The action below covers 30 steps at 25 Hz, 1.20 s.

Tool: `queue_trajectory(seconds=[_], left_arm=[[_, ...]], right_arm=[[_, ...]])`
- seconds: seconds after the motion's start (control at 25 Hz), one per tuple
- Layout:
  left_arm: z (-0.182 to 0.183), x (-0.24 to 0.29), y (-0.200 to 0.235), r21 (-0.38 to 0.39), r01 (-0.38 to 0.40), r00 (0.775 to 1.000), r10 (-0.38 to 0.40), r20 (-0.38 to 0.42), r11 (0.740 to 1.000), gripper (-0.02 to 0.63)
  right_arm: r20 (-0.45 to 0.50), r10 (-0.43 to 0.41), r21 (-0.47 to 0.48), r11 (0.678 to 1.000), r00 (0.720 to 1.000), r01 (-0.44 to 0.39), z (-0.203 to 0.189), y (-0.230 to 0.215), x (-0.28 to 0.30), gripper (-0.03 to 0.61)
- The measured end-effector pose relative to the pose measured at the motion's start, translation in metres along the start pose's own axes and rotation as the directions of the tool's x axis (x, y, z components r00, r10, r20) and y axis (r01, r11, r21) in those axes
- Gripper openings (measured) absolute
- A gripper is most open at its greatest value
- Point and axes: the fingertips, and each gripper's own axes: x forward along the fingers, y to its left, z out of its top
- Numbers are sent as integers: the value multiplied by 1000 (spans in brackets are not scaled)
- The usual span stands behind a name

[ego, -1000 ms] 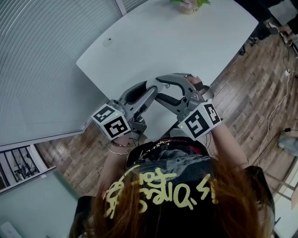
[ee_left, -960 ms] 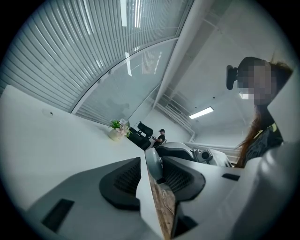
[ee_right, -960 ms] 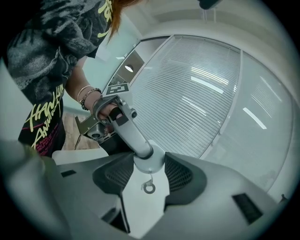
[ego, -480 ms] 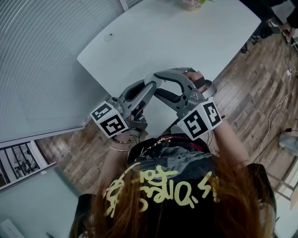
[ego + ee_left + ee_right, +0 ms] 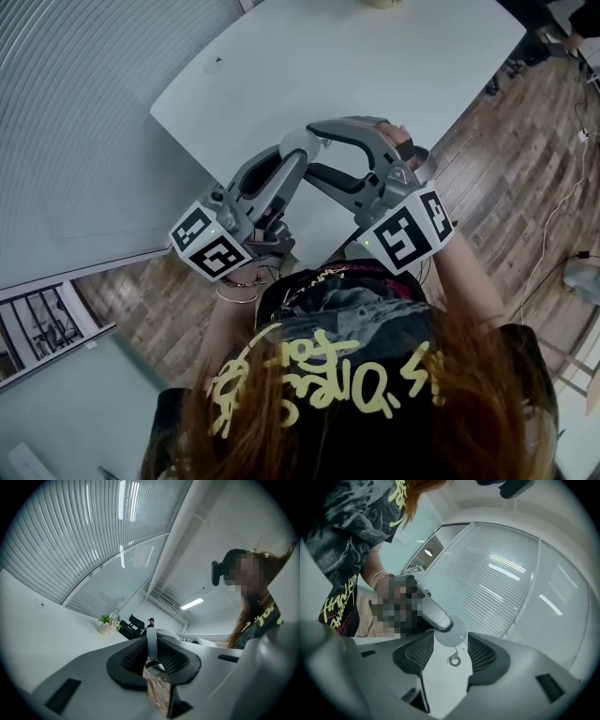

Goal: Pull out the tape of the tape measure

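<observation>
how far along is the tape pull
Done: the right tool holds the round tape measure case over the table. In hand: the left tool, its jaws just closing, pinches a thin pale tab, probably the tape's end. Still to do: the whole pull; no tape shows drawn out yet.

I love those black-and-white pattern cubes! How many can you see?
2. One cube sits on the back of the left claw, lower left in the head view. The other cube is on the right claw's back, lower right. None looks hidden.
</observation>
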Motion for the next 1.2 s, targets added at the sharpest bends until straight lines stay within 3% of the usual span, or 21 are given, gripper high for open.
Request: queue_trajectory(seconds=[0.16, 0.32, 0.64, 0.92, 1.2], left_arm=[[9, 3, -10, -47, 53, 997, -51, 51, 997, 54], [11, 4, -12, -59, 80, 995, -76, 70, 995, 57], [8, 5, -12, -51, 79, 996, -78, 34, 996, 57], [15, 6, -20, -48, 139, 987, -135, 82, 989, 57], [14, 9, -21, -43, 130, 991, -128, 45, 991, 55]], right_arm=[[43, -14, -28, 999, 999, 16, 6, -9, -6, 212], [45, 29, -39, 999, 999, -27, 9, -13, -8, 209], [-9, 15, -92, 996, 1000, -16, 8, -11, -8, 207], [9, -27, -120, 992, 1000, 28, 17, -13, -12, 206], [24, -35, -94, 995, 999, 37, 15, -15, -13, 207]])
